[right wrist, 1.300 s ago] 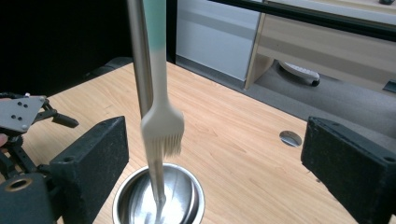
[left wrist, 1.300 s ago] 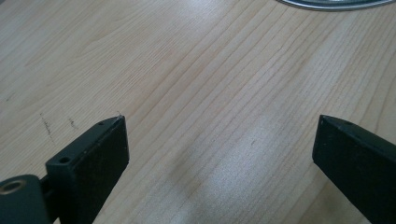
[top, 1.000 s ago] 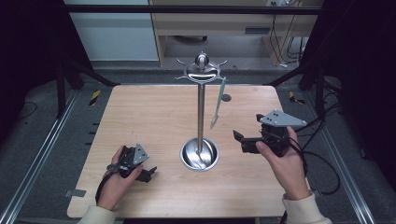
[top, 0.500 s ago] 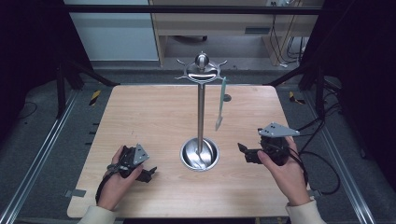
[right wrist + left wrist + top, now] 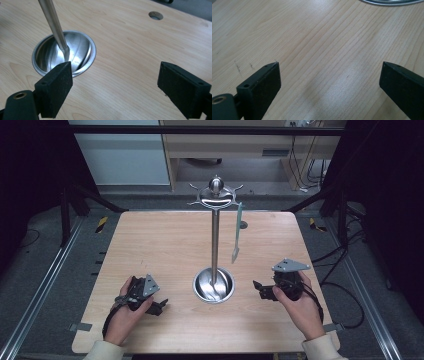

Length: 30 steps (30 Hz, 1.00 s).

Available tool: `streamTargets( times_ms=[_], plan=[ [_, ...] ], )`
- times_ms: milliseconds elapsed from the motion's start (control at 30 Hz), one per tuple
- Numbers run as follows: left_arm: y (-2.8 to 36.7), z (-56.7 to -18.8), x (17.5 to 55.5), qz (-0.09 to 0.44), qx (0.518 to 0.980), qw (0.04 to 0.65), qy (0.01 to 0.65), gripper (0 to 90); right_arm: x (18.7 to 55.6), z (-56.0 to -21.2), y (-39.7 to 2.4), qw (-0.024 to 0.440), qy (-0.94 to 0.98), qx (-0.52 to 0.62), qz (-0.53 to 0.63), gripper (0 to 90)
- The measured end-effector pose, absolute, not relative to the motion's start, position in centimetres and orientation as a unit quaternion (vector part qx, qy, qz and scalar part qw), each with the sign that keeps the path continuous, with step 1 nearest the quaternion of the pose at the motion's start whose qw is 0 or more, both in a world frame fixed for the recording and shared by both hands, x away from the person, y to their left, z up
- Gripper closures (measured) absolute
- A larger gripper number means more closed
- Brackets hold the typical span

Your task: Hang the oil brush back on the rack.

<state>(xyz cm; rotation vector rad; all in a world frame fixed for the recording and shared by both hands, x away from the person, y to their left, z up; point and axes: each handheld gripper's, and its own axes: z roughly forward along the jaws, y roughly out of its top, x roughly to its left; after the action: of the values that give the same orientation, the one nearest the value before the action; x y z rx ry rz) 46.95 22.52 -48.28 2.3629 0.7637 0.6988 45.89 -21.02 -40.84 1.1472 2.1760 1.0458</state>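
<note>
Jaws spread wide on both: left gripper (image 5: 159, 306) and right gripper (image 5: 259, 289) low over bare wooden table (image 5: 160, 245), nothing between them. Steel stand (image 5: 215, 240) mid-table: dish base, thin pole, hooked crown. Pale green utensil (image 5: 236, 232) hangs from one hook; type unclear.

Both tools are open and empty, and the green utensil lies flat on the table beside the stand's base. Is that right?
Not quite. The green utensil hangs from the stand's top ring, clear of the table, as the high view shows. The left tool and right tool are indeed open and empty.
</note>
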Motion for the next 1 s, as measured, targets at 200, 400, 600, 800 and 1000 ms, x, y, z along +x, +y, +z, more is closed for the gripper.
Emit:
streamTargets(
  times_ms=[200, 400, 600, 800, 1000],
  plan=[
    [22.5, -48.3, 47.0, 0.260, 0.881, 0.276, 0.283, 3.3, 47.0, -43.0, -21.1, 0.216, 0.795, 0.430, 0.370, 13.6],
    [22.5, -48.3, 47.0, 0.260, 0.881, 0.276, 0.282, 3.3, 48.0, -44.2, -21.1, 0.205, 0.792, 0.443, 0.365, 13.6],
    [22.5, -48.3, 47.0, 0.260, 0.882, 0.276, 0.282, 3.3, 49.1, -45.4, -21.4, 0.198, 0.783, 0.460, 0.369, 13.7],
    [22.4, -48.4, 47.0, 0.260, 0.882, 0.275, 0.281, 3.3, 50.1, -46.5, -21.9, 0.194, 0.778, 0.475, 0.361, 13.7],
    [22.4, -48.4, 47.0, 0.260, 0.882, 0.275, 0.280, 3.3, 50.8, -47.3, -22.3, 0.195, 0.772, 0.486, 0.361, 13.7]
  ],
)
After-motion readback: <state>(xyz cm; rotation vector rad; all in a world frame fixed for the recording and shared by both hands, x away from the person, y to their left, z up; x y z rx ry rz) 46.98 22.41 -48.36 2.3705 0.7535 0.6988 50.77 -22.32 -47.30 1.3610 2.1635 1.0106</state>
